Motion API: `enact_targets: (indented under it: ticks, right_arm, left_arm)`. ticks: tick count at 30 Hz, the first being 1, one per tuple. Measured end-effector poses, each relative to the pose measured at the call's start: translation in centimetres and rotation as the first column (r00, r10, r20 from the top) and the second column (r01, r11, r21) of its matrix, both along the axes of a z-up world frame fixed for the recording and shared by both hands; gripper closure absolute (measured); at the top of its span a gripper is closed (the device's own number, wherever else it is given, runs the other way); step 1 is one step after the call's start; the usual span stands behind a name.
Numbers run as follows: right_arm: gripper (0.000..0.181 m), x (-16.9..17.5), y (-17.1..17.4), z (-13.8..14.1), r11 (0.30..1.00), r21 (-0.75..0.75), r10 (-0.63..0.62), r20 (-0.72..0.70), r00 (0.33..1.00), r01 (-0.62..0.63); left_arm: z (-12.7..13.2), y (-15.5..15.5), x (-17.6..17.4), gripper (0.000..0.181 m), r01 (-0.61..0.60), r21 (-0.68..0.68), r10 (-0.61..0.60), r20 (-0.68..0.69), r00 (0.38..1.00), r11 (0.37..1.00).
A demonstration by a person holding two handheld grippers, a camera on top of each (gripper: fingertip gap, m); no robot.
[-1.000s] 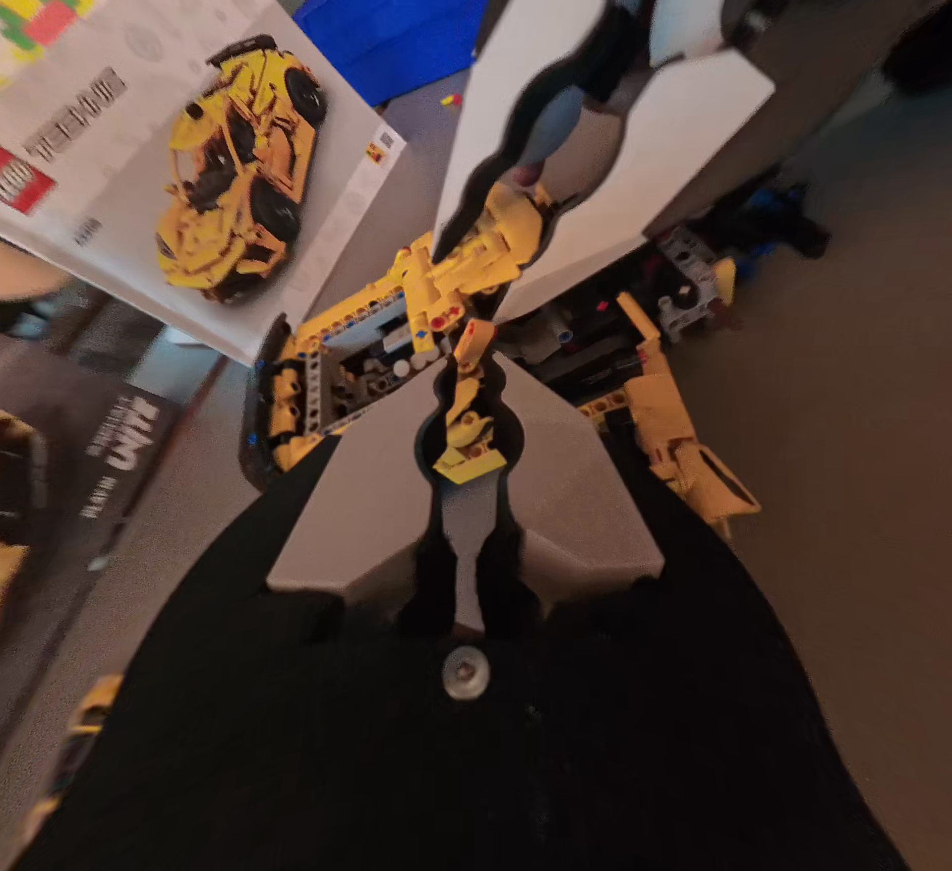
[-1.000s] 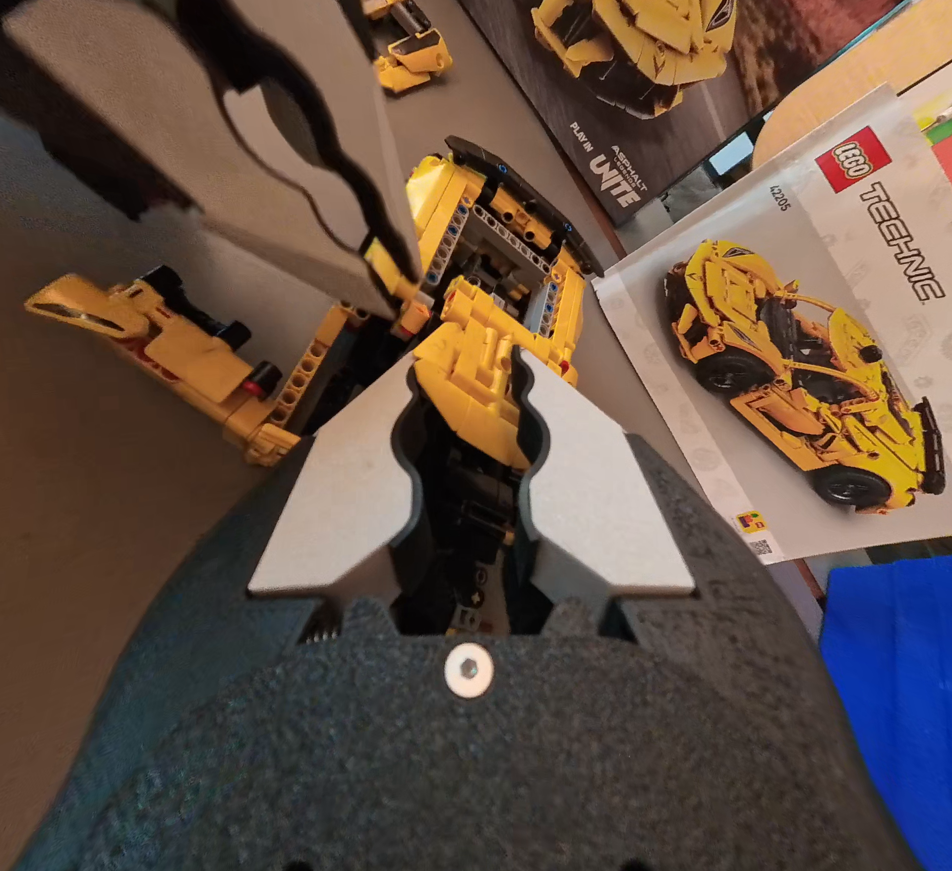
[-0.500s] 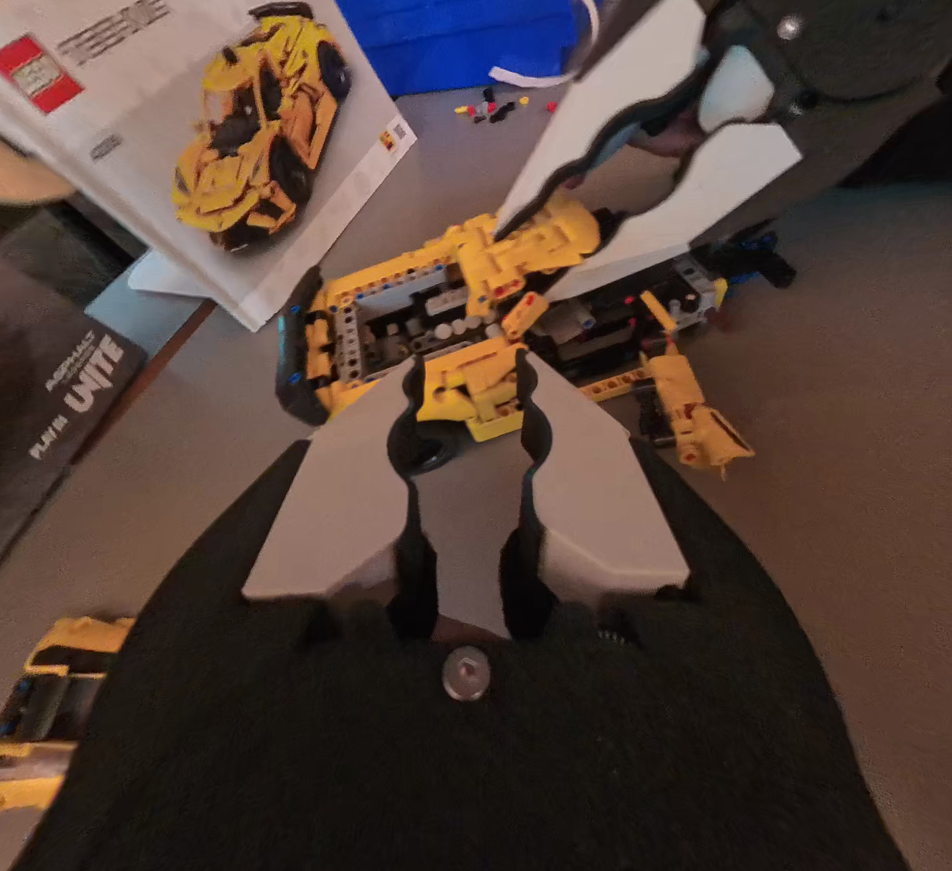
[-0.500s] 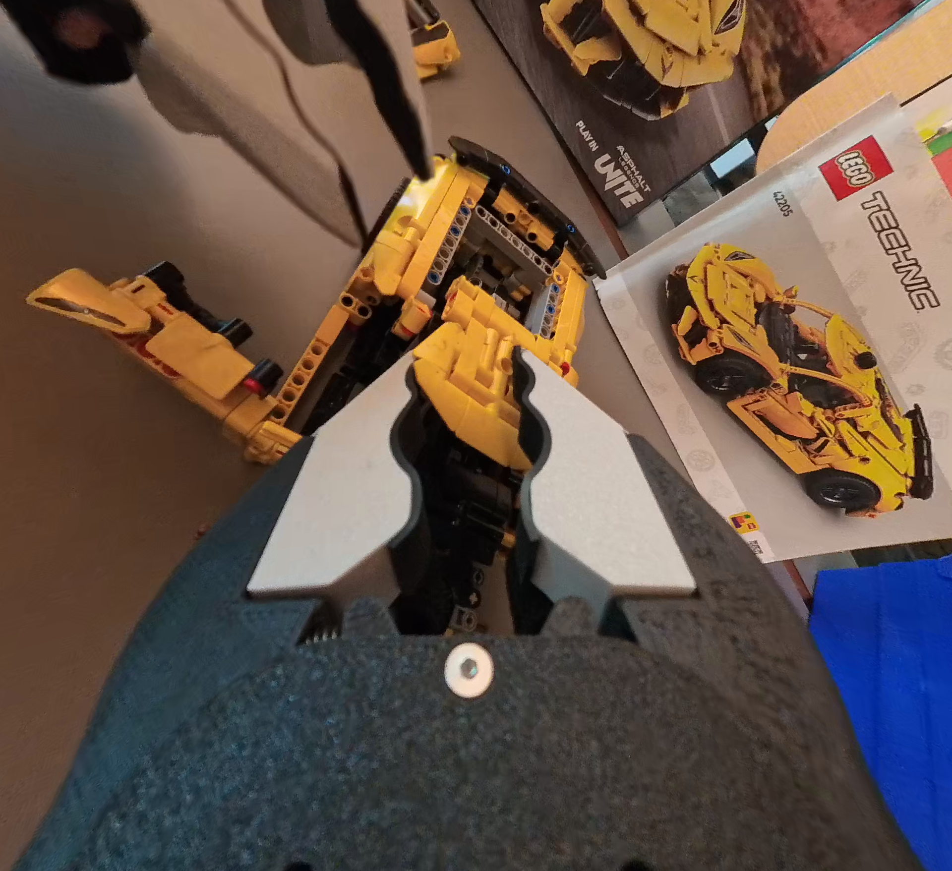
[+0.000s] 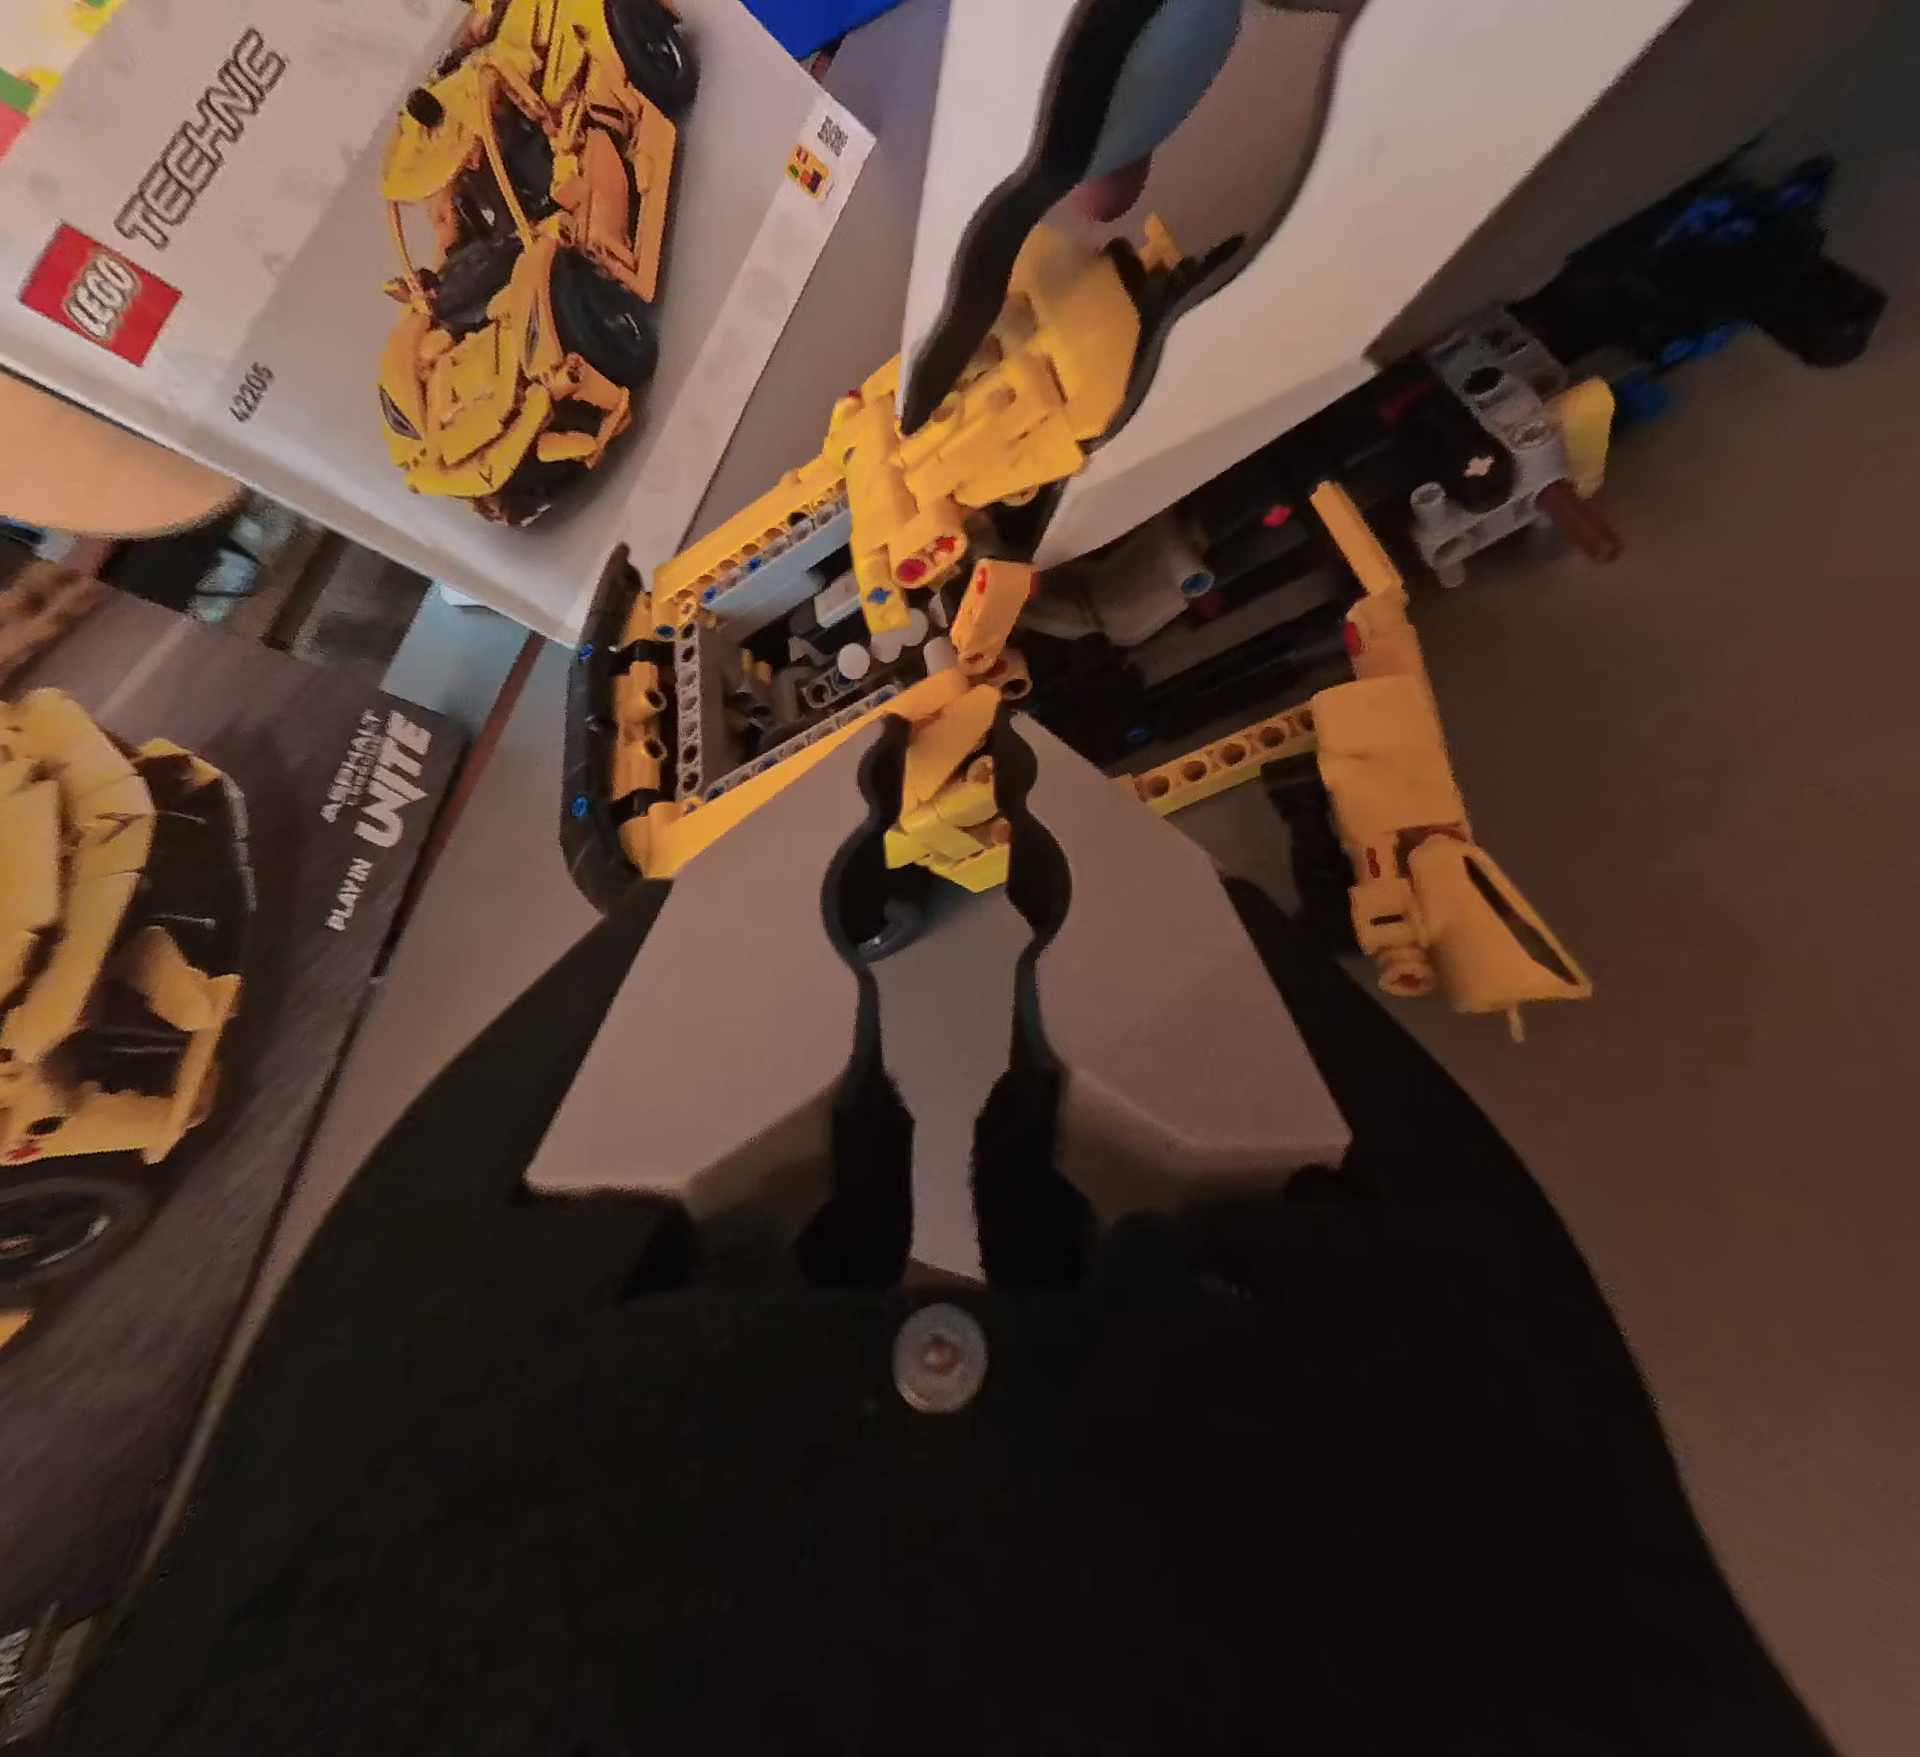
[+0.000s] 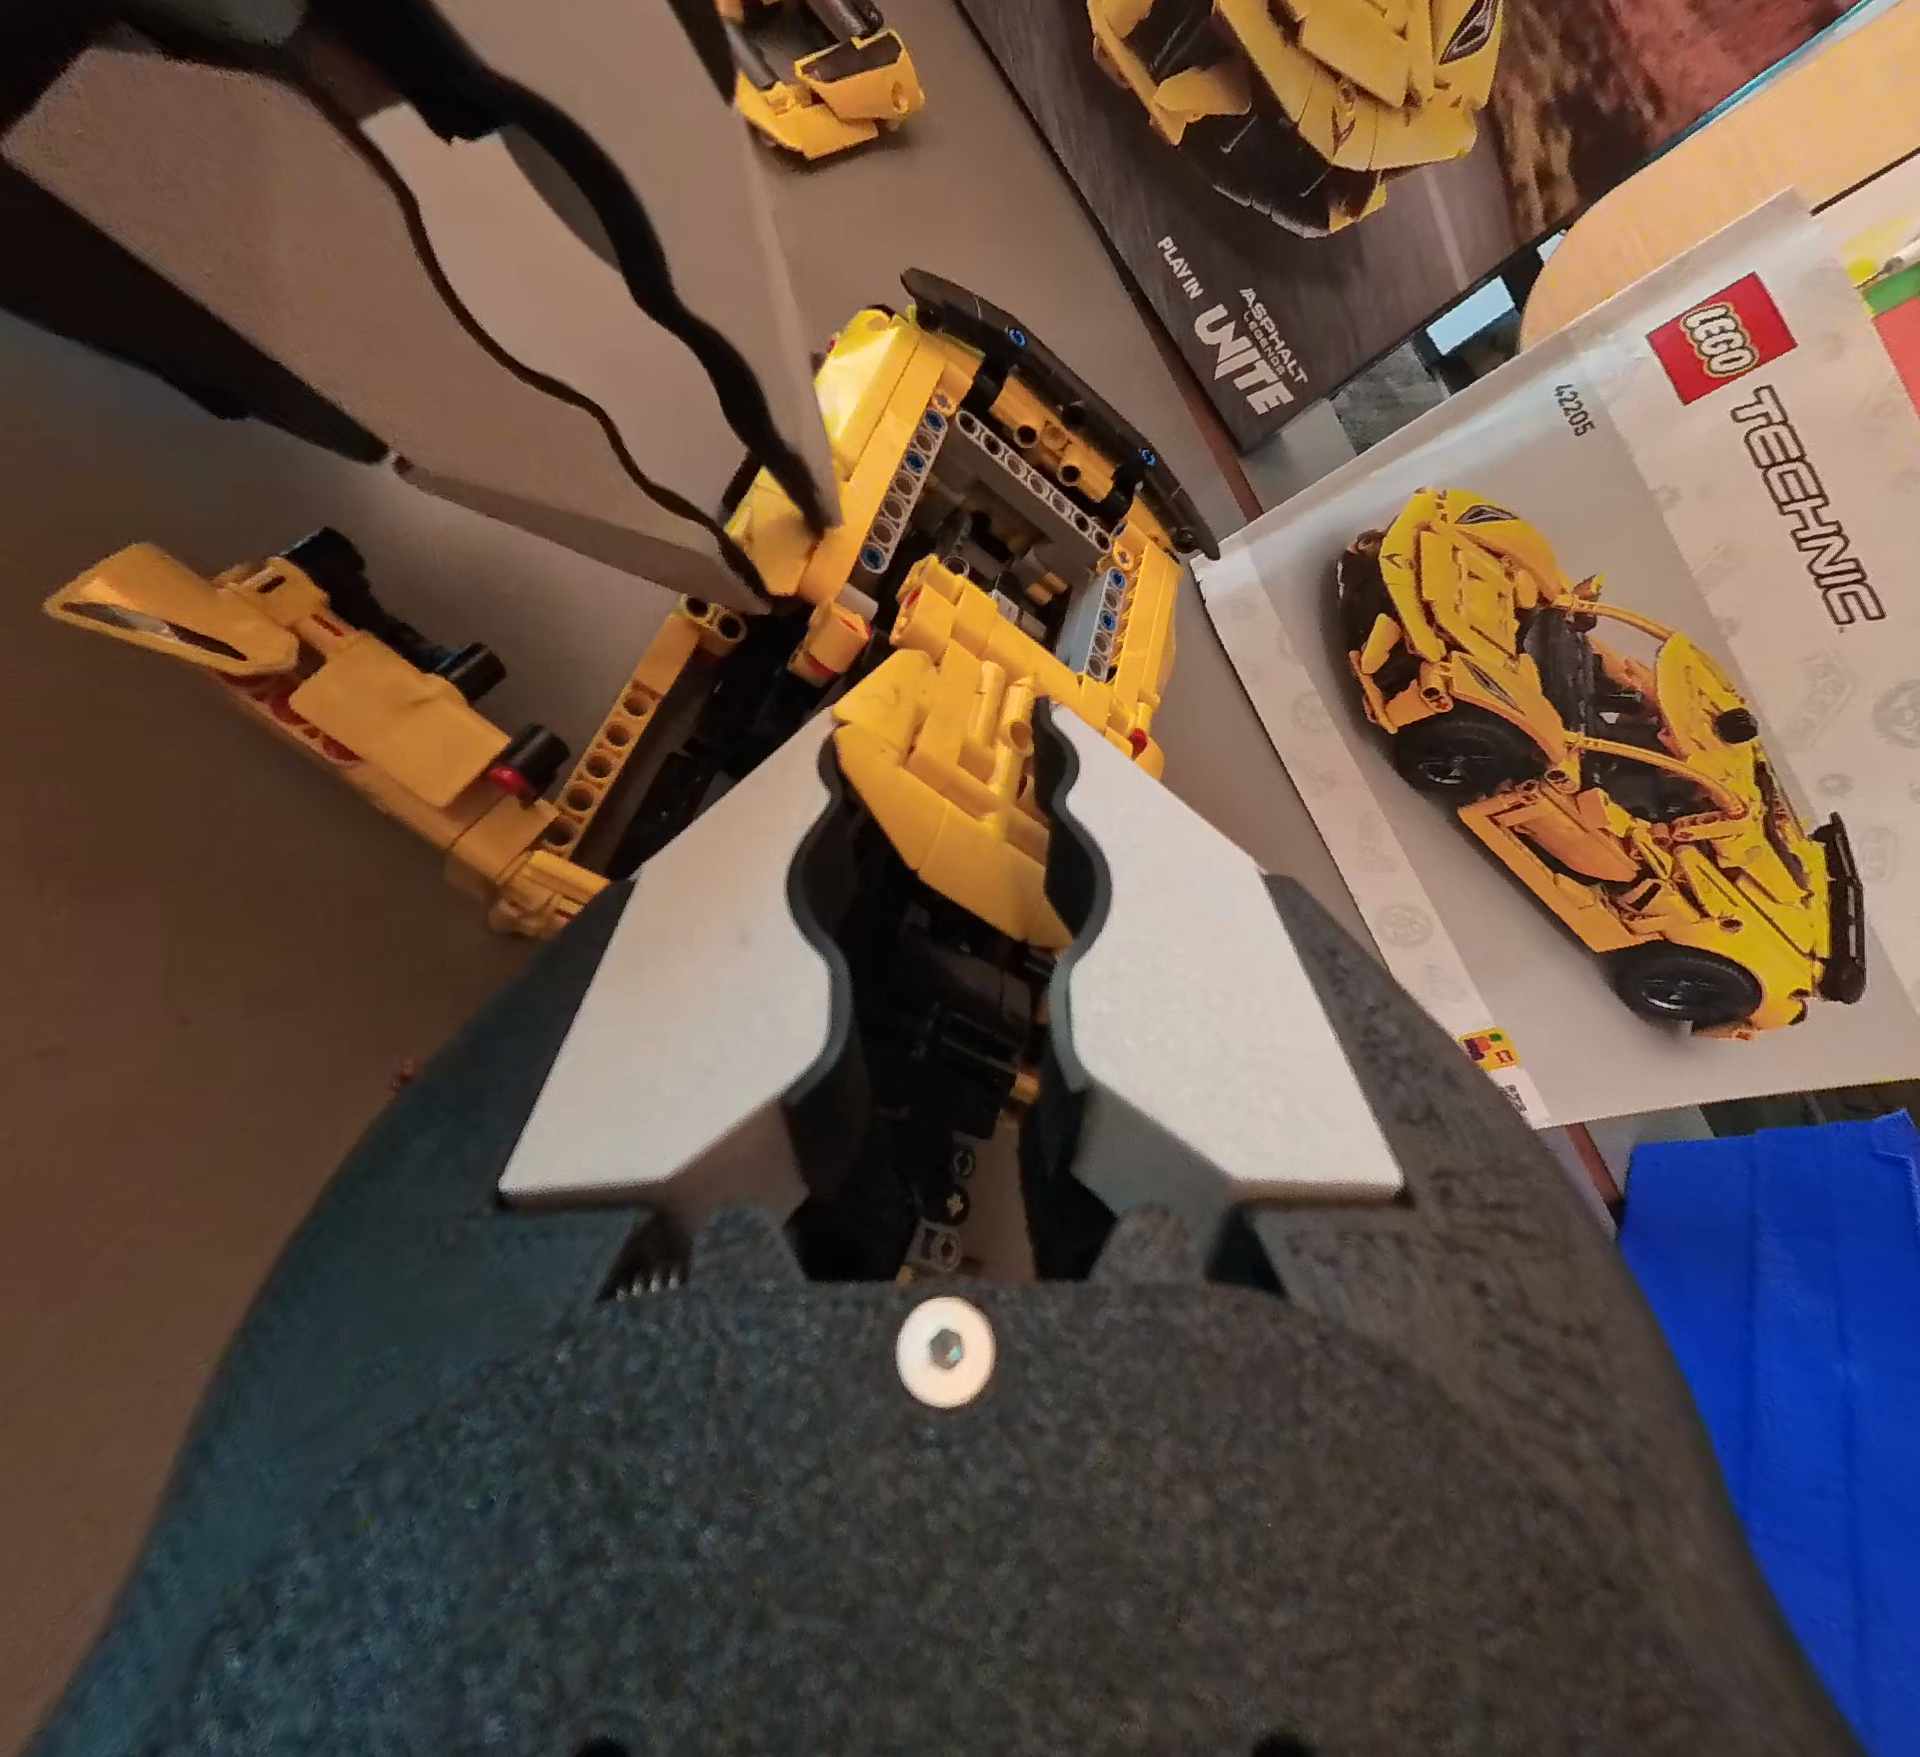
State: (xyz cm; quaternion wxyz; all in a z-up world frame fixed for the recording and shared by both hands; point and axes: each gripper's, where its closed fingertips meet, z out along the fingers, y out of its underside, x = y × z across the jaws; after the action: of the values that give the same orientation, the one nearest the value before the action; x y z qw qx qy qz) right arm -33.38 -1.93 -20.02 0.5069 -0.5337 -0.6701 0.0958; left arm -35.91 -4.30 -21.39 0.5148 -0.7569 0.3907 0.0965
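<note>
Your left gripper (image 5: 940, 772) pinches a small yellow brick sub-assembly (image 5: 951, 803) at the near edge of the half-built yellow brick-model car chassis (image 5: 727, 668), which lies on the grey-brown tabletop (image 5: 1662, 1188); your right gripper (image 6: 940, 772), opposite, is clamped on the yellow body panel cluster (image 6: 966, 772) on top of the same chassis, its jaws held apart only by that block. In the right wrist view the left gripper's tips meet the chassis at its yellow side beam (image 6: 644, 731). A hinged yellow door panel (image 5: 1423, 834) swings out from the frame, and a separate small yellow and black module (image 6: 816, 60) sits well apart near the dark product box (image 6: 1351, 97). The instruction booklet (image 5: 416, 180) with a yellow car on its cover lies just beside the chassis, a blue bag (image 6: 1787, 1395) beyond it. The model looks light, rigid and glossy, hard plastic beams with open pin holes, yet likely fragile at its pinned joints: studded panels may pop off under a twist. The perforated side beams and the black and grey core probably offer firmer purchase than the smooth curved panels, which could slip against the wavy grey jaw faces
</note>
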Motion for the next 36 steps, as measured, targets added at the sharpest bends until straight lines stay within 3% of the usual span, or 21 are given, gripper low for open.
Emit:
enact_targets:
  ticks: [8, 10, 12, 15, 17, 19, 24, 27, 30, 34, 36]
  right_arm:
    - [0.15, 0.5, 0.3, 0.0, 0.999, 0.034, 0.035, 0.012, 0.999, -0.036]
    - [0.151, 1.0, 0.3, -0.1, 0.99, 0.09, 0.107, 0.039, 0.993, -0.11]
    - [0.152, 2.0, 0.7, -0.1, 0.973, 0.133, 0.183, 0.057, 0.981, -0.19]
    - [0.152, 4.2, 0.8, 0.1, 0.965, 0.049, 0.257, 0.008, 0.966, -0.257]
    - [0.151, 4.7, 0.9, 0.3, 0.966, -0.015, 0.257, -0.034, 0.966, -0.258]
    - [0.15, 4.6, 0.9, 0.3, 0.969, -0.043, 0.24, -0.048, 0.97, -0.242]
    - [0.145, 5.6, 0.7, 0.2, 0.991, -0.005, 0.135, -0.004, 0.991, -0.135]
    - [0.136, 7.7, 0.5, 0.7, 0.972, 0.233, -0.006, 0.08, 0.997, -0.013]
    - [0.143, 11.2, -0.6, 1.3, 0.922, 0.371, -0.145, 0.061, 0.987, 0.112]
    - [0.141, 16.3, -1.9, 2.3, 0.943, 0.128, -0.286, -0.167, 0.944, 0.308]
    - [0.146, 18.7, -1.6, 2.8, 0.911, -0.122, -0.413, -0.242, 0.878, 0.395]
  left_arm:
    - [0.1, 0.0, 0.9, 0.172, 0.013, 0.043, -0.012, -0.022, 1.0, 0.999]
    - [0.1, -0.3, 1.2, 0.169, 0.032, 0.013, -0.033, 0.035, 0.999, 0.999]
    - [1.3, -0.7, 1.2, 0.164, 0.055, -0.024, -0.049, 0.184, 0.982, 0.998]
    - [3.8, 0.1, -1.7, 0.155, 0.003, -0.06, 0.026, 0.472, 0.881, 0.998]
    - [2.9, 0.8, -3.5, 0.146, -0.012, -0.171, 0.114, 0.601, 0.791, 0.985]
    - [1.2, 0.9, -3.2, 0.141, 0.05, -0.289, 0.17, 0.683, 0.71, 0.956]
    - [1.0, 2.1, -2.1, 0.142, 0.07, -0.348, 0.232, 0.747, 0.623, 0.935]
    - [0.4, 2.0, -0.6, 0.151, 0.143, -0.384, 0.231, 0.771, 0.594, 0.912]
    - [0.3, 1.4, 1.0, 0.153, 0.204, -0.387, 0.204, 0.784, 0.587, 0.899]
    - [0.4, 1.4, 1.2, 0.154, 0.163, -0.383, 0.213, 0.764, 0.609, 0.909]
    - [0.4, 1.5, 0.6, 0.156, 0.13, -0.377, 0.224, 0.756, 0.615, 0.917]
